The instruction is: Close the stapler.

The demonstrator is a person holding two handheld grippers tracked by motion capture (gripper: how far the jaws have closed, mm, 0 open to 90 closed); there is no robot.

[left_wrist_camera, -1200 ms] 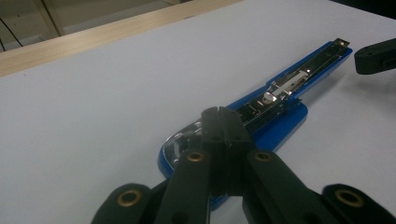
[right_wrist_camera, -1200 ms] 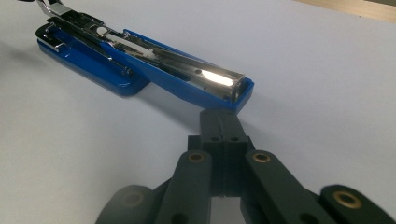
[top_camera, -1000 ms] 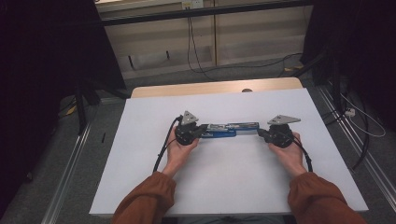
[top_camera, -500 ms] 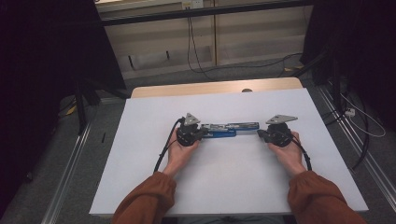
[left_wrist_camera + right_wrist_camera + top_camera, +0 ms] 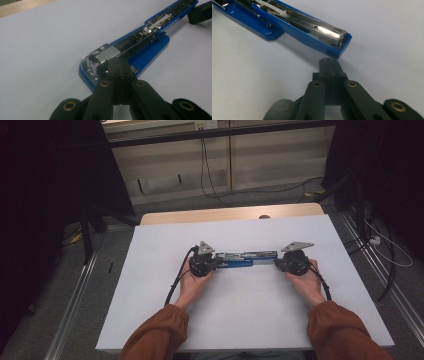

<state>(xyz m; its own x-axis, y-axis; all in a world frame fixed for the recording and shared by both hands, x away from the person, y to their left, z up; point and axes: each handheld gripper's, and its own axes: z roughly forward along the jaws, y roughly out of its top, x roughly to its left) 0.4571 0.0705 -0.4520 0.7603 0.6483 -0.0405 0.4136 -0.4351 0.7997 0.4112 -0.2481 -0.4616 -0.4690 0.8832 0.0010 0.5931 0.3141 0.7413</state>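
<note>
A blue stapler [image 5: 239,259] lies folded out flat across the middle of the white board [image 5: 250,310], its chrome magazine facing up. My left gripper [image 5: 218,263] is shut, and its tips rest on the stapler's [image 5: 147,47] base end beside the metal plate; in the left gripper view the left gripper [image 5: 117,63] has nothing between its jaws. My right gripper [image 5: 276,264] is shut too. In the right gripper view the right gripper [image 5: 329,60] points at the blue tip of the stapler's [image 5: 294,22] open arm, just short of it or barely touching.
The white board covers a wooden table whose far edge [image 5: 230,214] shows. Metal rails [image 5: 75,310] run along both sides on the floor, with cables [image 5: 385,265] at the right and behind. The other gripper's black tip [image 5: 200,13] shows at the top right of the left gripper view.
</note>
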